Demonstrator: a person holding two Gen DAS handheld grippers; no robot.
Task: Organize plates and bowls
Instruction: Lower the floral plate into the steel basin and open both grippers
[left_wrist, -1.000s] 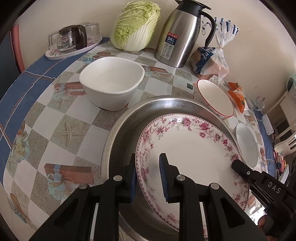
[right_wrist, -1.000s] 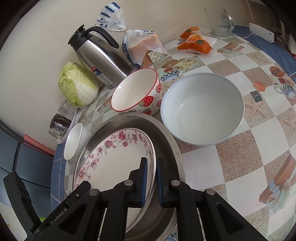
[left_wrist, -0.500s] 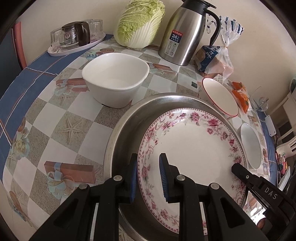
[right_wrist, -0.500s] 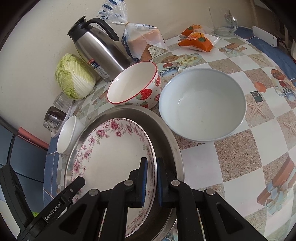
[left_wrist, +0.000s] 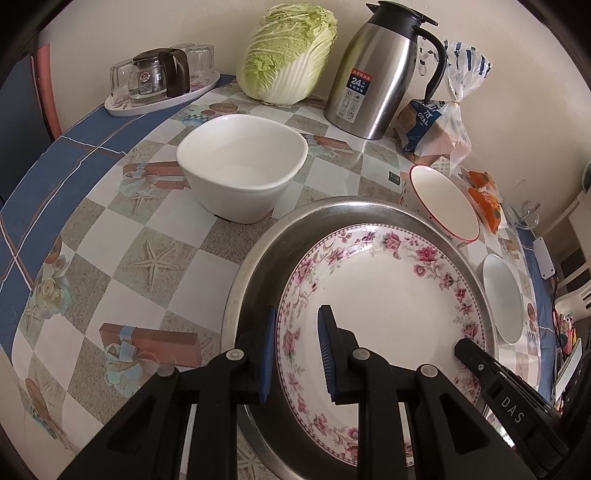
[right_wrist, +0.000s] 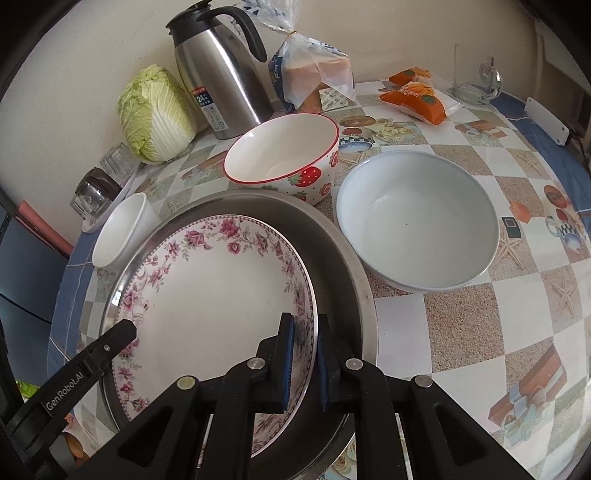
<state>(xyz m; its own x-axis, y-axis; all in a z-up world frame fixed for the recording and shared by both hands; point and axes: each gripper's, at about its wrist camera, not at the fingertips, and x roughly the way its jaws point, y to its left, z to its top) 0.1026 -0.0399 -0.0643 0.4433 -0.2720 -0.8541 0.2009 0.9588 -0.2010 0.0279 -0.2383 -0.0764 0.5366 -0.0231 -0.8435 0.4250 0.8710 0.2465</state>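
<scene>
A flowered plate (left_wrist: 384, 314) lies in a big steel basin (left_wrist: 258, 251); both also show in the right wrist view, plate (right_wrist: 207, 295) and basin (right_wrist: 343, 266). My left gripper (left_wrist: 295, 350) straddles the plate's left rim with a gap either side. My right gripper (right_wrist: 303, 363) is shut on the plate's right rim. A white square bowl (left_wrist: 242, 166) stands left of the basin. A strawberry bowl (right_wrist: 284, 155) and a pale blue bowl (right_wrist: 417, 221) stand behind and right of the basin.
A steel thermos (left_wrist: 376, 70), a cabbage (left_wrist: 288, 51), a bread bag (left_wrist: 436, 129) and a tray of glasses (left_wrist: 162, 81) line the wall. Orange snack packs (right_wrist: 413, 96) and a glass mug (right_wrist: 476, 77) lie at the far right.
Both grippers and the plate have risen and tilted; the plate now sits higher over the basin. The left jaws have widened slightly around the rim.
</scene>
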